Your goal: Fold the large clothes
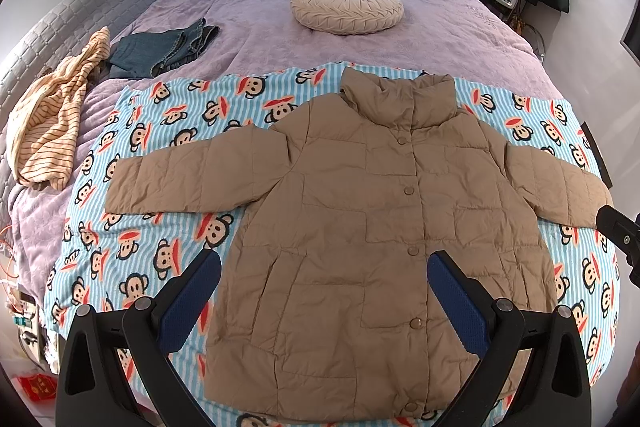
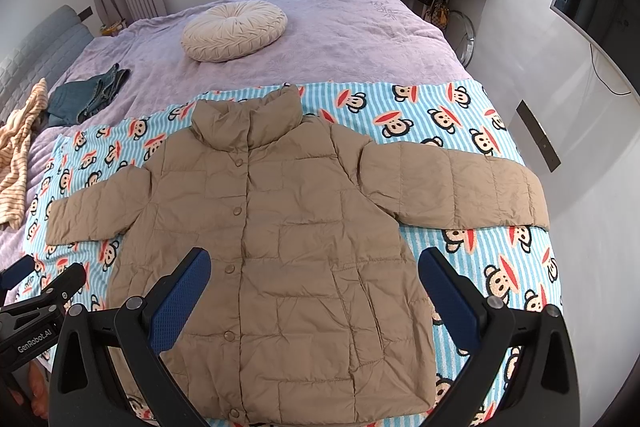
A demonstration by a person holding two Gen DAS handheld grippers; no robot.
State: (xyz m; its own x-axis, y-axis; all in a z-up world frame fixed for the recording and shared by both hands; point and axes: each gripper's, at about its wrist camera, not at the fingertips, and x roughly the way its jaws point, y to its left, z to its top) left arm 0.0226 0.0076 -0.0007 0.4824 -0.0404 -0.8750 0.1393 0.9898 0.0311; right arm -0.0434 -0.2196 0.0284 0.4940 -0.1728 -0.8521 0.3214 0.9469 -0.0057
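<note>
Your tan quilted puffer jacket (image 1: 360, 227) lies flat and buttoned, sleeves out, on a blue-striped monkey-print blanket (image 1: 160, 131) on the lilac bed (image 1: 440, 27). You hold your left gripper (image 1: 324, 303) and right gripper (image 2: 314, 295) above its hem, jaws spread, gripping nothing.

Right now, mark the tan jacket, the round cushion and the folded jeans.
tan jacket (image 1: 360, 227), left wrist view, chest panel beside the snaps.
round cushion (image 2: 234, 29), right wrist view, its pleated top.
folded jeans (image 1: 160, 53), left wrist view, the upper fold.
</note>
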